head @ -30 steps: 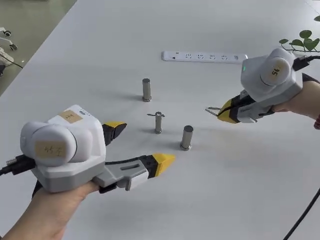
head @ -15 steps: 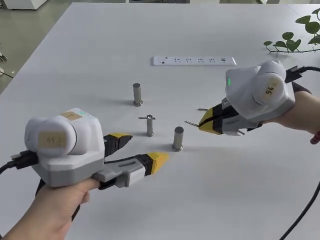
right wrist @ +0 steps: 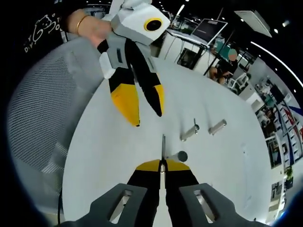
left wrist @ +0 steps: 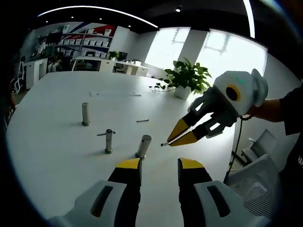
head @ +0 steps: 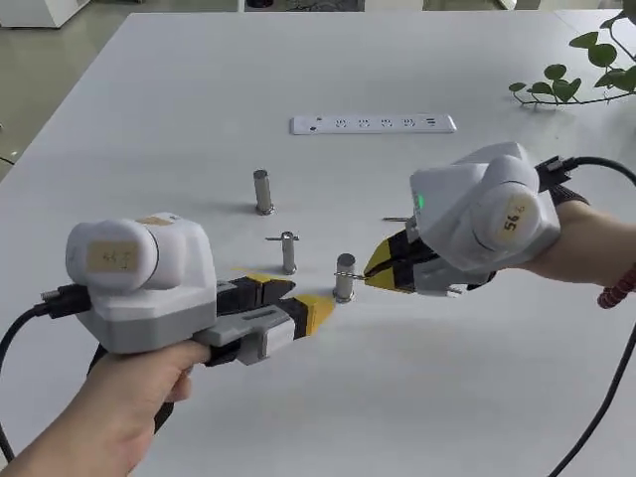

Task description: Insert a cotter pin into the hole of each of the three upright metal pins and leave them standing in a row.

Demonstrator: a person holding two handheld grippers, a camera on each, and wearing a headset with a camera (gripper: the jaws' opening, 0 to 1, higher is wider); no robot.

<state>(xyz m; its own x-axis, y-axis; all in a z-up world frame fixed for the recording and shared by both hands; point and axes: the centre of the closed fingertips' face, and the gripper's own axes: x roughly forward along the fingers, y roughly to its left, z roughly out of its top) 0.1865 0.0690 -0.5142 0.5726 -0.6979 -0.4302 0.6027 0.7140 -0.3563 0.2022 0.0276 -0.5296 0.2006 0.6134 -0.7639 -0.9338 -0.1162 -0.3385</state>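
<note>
Head view, white table point(head: 149, 79), left gripper point(head: 301, 298) jaws apart, right gripper point(head: 374, 275) clamping cotter pin point(right wrist: 163, 147)

Right gripper point(head: 370, 278) pinches cotter pin point(head: 351, 275); tip beside nearest metal pin point(head: 344, 280)

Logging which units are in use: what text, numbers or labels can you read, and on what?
"56", perhaps one more character: tan sticker on the right gripper.
Tan label on the left gripper: print too faint to read.
White print on a person's dark clothing: too blurred to read.
Power strip: no readable marking.
</note>
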